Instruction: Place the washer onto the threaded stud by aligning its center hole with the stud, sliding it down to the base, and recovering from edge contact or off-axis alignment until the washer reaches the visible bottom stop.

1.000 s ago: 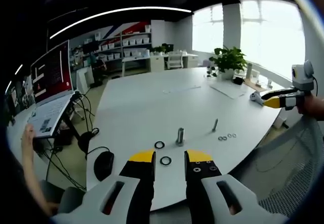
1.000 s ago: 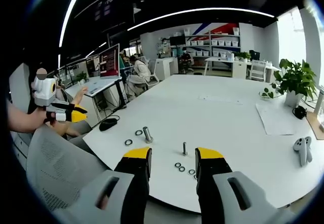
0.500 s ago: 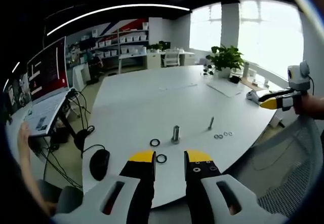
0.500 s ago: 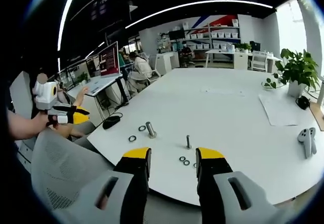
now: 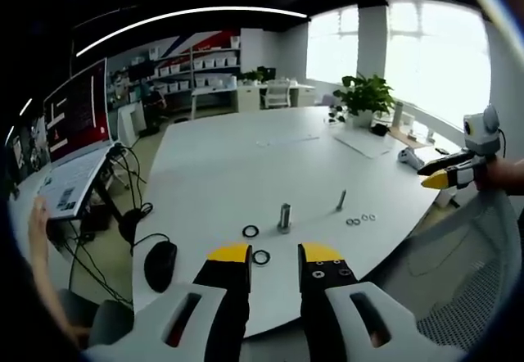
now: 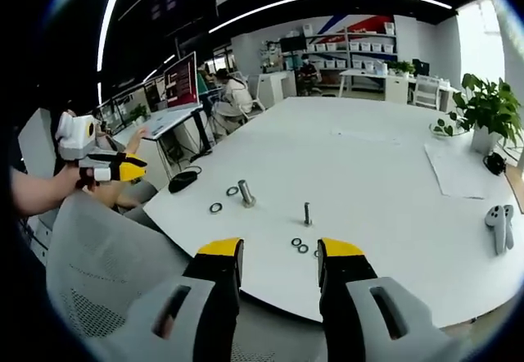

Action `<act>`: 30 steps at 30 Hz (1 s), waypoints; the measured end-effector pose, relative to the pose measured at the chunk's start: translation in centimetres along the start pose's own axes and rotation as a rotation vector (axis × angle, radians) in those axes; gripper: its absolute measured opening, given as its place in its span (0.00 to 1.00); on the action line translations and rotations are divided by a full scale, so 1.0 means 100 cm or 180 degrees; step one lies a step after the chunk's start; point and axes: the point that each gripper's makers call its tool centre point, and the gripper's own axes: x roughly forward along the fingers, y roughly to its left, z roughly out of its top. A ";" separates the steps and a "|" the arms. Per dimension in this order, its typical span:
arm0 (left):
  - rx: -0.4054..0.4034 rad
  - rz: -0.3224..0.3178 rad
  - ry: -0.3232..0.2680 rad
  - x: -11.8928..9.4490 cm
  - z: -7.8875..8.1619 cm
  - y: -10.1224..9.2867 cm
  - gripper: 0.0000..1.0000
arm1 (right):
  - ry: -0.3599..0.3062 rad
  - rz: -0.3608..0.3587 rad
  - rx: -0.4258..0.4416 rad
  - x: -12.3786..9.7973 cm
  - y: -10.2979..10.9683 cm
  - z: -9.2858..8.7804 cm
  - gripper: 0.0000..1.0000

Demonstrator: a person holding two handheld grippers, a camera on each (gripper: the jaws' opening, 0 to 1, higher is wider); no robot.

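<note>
Since neither tool has reached the table yet, we judge the task barely begun: no washer is lifted, none sits on a stud, and the whole pick, alignment and slide down to the base are left.

Nearest us in the left gripper view, the left gripper point(image 5: 274, 255) hangs over the table's near edge with its jaws spread and nothing between them. Just past its yellow tips lies a dark washer point(image 5: 261, 257), a second dark washer point(image 5: 250, 231) a little beyond it, and beside that the thick stud point(image 5: 284, 217) standing upright. Further right stands the thin threaded stud point(image 5: 341, 200), with a cluster of small washers point(image 5: 360, 219) near its foot. All rest on the white table point(image 5: 246, 165), apart from one another.

In the right gripper view, the right gripper point(image 6: 278, 251) likewise hovers at the table edge, its jaws parted and empty. The small washers point(image 6: 300, 246) lie just ahead of the tips, the thin stud point(image 6: 308, 213) behind them, and the thick stud point(image 6: 246, 194) with its two dark washers off to the left.

Both tools point level and forward across the table, held off it, the two well apart. Each shows at the rim of the other's view, gripped in a hand with the forearm extended. Beyond lie a paper sheet and a potted plant point(image 5: 364, 97).
</note>
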 end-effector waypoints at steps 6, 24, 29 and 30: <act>0.0043 -0.0047 0.0045 -0.001 -0.002 -0.006 0.19 | 0.0197 0.0102 -0.0219 0.004 0.012 -0.011 0.40; 0.0074 -0.0071 0.0201 0.006 -0.016 0.005 0.18 | 0.0183 0.0058 -0.0168 0.004 0.008 -0.010 0.42; 0.0085 -0.0078 0.0213 0.005 -0.014 0.001 0.18 | 0.0181 0.0055 -0.0163 0.004 0.008 -0.010 0.42; 0.0078 -0.0074 0.0208 0.005 -0.013 0.000 0.18 | 0.0180 0.0056 -0.0164 0.004 0.008 -0.010 0.42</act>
